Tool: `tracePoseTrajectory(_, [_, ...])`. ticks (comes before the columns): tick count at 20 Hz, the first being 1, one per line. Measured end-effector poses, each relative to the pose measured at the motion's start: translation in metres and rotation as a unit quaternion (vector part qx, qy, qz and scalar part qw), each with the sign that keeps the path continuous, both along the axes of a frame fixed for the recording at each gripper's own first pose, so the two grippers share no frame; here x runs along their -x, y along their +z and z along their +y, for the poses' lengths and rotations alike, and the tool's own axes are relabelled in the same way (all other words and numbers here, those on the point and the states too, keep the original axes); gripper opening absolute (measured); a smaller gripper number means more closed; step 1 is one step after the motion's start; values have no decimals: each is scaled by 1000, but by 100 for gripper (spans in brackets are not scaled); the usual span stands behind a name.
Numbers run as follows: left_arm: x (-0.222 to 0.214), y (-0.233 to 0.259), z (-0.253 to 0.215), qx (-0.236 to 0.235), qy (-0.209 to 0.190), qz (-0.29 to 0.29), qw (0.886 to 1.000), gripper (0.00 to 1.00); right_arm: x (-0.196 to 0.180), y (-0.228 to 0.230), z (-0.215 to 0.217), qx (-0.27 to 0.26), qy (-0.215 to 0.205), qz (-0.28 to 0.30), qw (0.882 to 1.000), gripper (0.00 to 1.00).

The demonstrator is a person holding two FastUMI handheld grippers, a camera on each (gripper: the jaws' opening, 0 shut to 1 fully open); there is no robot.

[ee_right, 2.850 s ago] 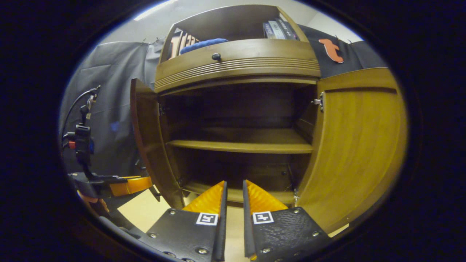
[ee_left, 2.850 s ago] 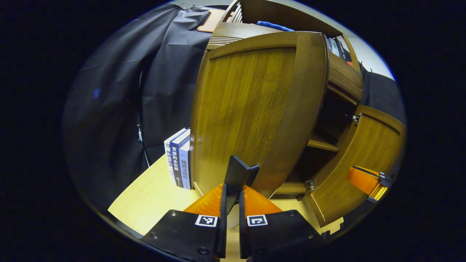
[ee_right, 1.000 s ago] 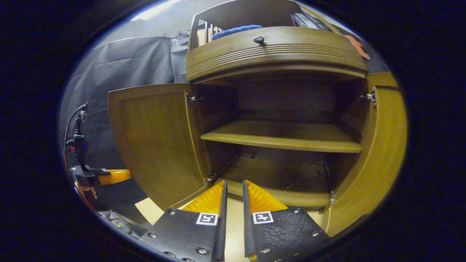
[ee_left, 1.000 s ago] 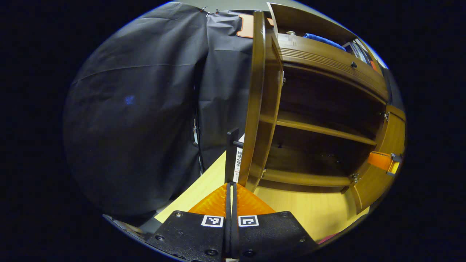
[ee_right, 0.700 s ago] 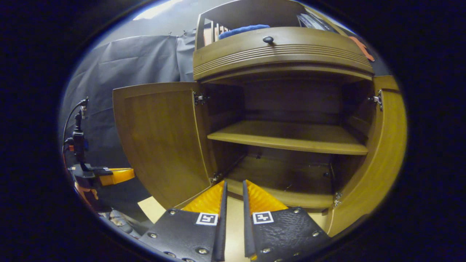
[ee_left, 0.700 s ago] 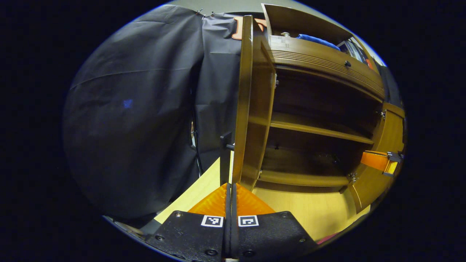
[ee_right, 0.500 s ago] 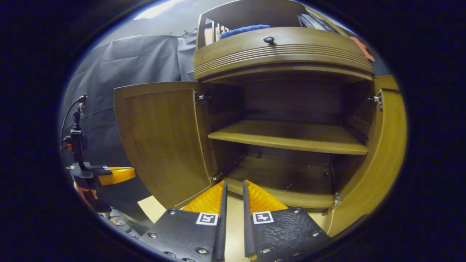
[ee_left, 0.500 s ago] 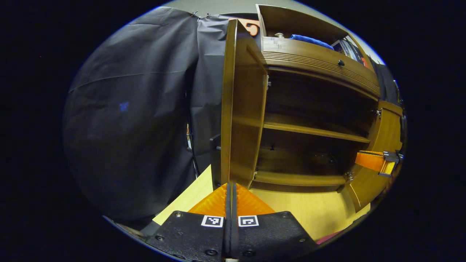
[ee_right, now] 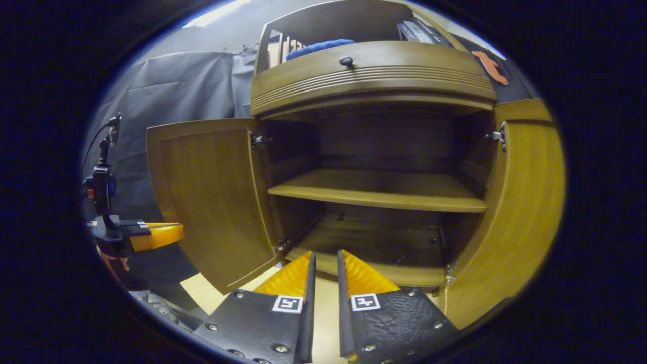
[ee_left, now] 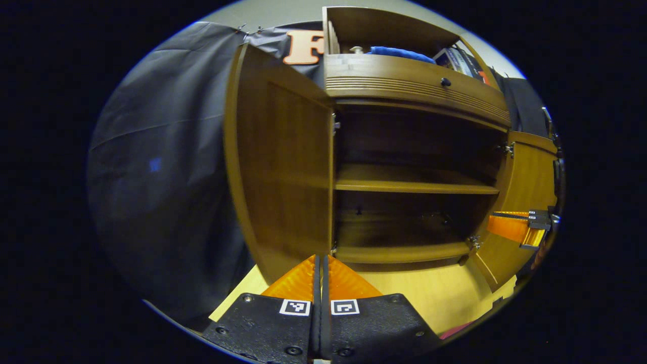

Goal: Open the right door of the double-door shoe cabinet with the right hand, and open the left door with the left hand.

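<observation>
With both doors (ee_right: 212, 197) swung wide and our clenched left claw (ee_left: 320, 263) and slightly parted right claw (ee_right: 324, 263) holding nothing, we risk bumping one shut.

Cabinet mouth open between left door (ee_right: 212, 197) and right door (ee_right: 525, 212), middle shelf (ee_right: 379, 194) dividing the space

Left gripper (ee_left: 320, 268): black textured plates with round screw heads, a square black-and-white marker on each. Right gripper (ee_right: 324, 268): same plates, screws, markers. Seen from the right gripper view, the left one carries an upright black mount with a thin cable
</observation>
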State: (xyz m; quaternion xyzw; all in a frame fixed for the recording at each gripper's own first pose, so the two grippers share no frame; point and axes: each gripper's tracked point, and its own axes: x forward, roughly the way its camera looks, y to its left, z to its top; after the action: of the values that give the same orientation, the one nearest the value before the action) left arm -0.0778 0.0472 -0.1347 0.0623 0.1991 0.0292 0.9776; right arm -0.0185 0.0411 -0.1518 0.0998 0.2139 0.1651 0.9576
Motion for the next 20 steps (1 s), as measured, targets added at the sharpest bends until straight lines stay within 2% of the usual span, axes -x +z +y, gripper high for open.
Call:
tracePoseTrajectory(3, [-22, 24, -34, 3, -35, -33, 999, 1, -3, 14, -24, 7, -35, -16, 999, 20])
tracePoseTrajectory(4, [-29, 32, -46, 5, -47, -45, 998, 5, -2, 21, -35, 7, -46, -21, 999, 20])
tracePoseTrajectory(5, [-36, 42, -60, 8, -60, -58, 996, 5, 2, 27, -43, 5, -58, -25, 998, 24])
tracePoseTrajectory(6, [-42, 52, -74, 14, -76, -70, 995, 5, 2, 35, -49, 2, -68, -30, 997, 20])
tracePoseTrajectory(7, [-47, 61, -90, 22, -92, -81, 992, 5, 2, 43, -54, 2, -80, -36, 996, 21])
tracePoseTrajectory(8, [-52, 69, -104, 29, -107, -90, 990, 0, 1, 51, -61, 3, -91, -42, 995, 20])
tracePoseTrajectory(9, [-56, 78, -115, 35, -119, -98, 987, 0, 1, 61, -67, 4, -102, -49, 994, 20])
tracePoseTrajectory(10, [-57, 86, -126, 40, -130, -108, 985, 5, 2, 70, -73, 4, -111, -57, 992, 20])
tracePoseTrajectory(11, [-59, 96, -137, 46, -140, -119, 982, 1, 3, 78, -78, 6, -120, -64, 991, 21])
tracePoseTrajectory(13, [-59, 113, -156, 57, -160, -142, 975, 1, 6, 97, -88, 12, -136, -84, 987, 21])
tracePoseTrajectory(16, [-57, 131, -172, 60, -175, -163, 969, 1, 12, 123, -100, 23, -156, -114, 981, 21])
tracePoseTrajectory(20, [-53, 152, -180, 52, -174, -187, 965, 1, 19, 155, -104, 33, -165, -149, 974, 20])
